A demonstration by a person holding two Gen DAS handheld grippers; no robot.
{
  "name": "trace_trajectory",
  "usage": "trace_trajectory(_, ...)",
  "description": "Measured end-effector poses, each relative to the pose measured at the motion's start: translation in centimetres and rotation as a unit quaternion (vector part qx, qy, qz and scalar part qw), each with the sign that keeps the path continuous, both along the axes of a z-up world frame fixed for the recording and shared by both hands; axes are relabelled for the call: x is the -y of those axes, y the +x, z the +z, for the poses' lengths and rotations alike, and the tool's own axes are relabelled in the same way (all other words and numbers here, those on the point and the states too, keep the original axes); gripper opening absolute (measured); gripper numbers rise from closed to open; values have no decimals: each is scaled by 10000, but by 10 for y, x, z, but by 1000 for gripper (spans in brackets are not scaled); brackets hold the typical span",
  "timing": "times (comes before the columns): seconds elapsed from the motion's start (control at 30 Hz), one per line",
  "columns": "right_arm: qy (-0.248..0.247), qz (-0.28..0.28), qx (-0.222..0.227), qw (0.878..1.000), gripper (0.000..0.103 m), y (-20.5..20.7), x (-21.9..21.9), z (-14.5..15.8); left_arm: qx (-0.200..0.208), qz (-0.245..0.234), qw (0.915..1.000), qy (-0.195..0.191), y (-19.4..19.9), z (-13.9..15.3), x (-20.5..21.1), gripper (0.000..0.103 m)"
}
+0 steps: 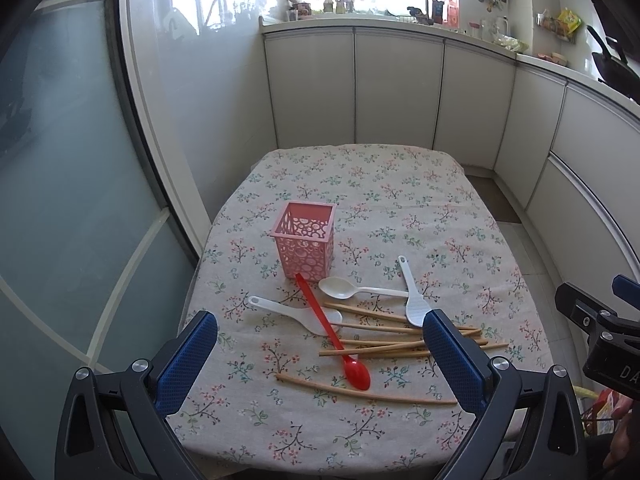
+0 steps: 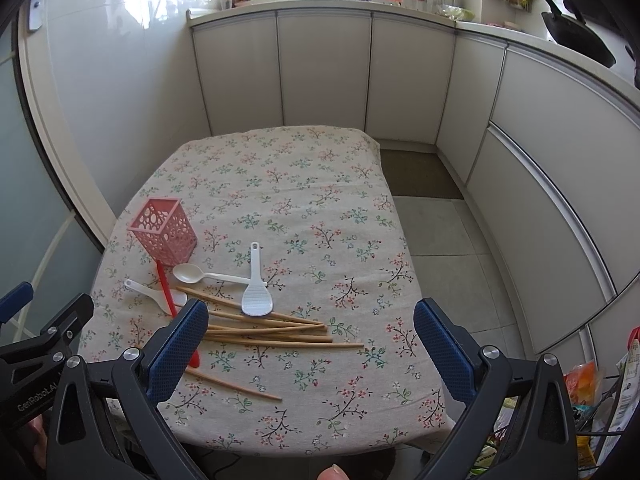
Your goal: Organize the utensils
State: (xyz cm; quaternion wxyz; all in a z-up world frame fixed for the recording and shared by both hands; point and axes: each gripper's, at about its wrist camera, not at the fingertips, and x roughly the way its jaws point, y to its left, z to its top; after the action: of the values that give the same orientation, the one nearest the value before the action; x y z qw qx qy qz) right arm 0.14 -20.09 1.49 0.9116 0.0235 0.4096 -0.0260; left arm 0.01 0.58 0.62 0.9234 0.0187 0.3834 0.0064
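Observation:
A pink perforated utensil holder (image 1: 305, 240) (image 2: 166, 230) stands upright on the floral tablecloth. Just in front of it lie a long red spoon (image 1: 334, 332) (image 2: 165, 288), a white spoon (image 1: 340, 288) (image 2: 192, 273), two white rice paddles (image 1: 414, 304) (image 1: 288, 314) (image 2: 257, 296) and several wooden chopsticks (image 1: 400, 346) (image 2: 272, 330). One chopstick (image 1: 364, 390) (image 2: 232, 384) lies apart, nearer me. My left gripper (image 1: 320, 360) hovers open above the red spoon's bowl. My right gripper (image 2: 310, 350) hangs open over the chopsticks' right ends. Neither holds anything.
The table (image 2: 280, 184) stands in a kitchen corner with white cabinets (image 2: 324, 72) behind and right. A frosted glass door (image 1: 60, 200) is at the left. Bags and a wire rack (image 2: 600, 400) sit by the table's right front corner. A fingertip (image 2: 332, 472) shows at the bottom edge.

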Motion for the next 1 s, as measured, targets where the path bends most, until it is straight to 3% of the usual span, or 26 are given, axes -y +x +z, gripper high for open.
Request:
trace_trajectory(0.7,-23,24,-44,10000,103,4,-1,-4,-9,-11,10000,-62,1,0,-4,103)
trace_trajectory(1.0,142,63,-570,9983,103,37,16,-17,-419,-358,9981,-284,37,-12,-13,103)
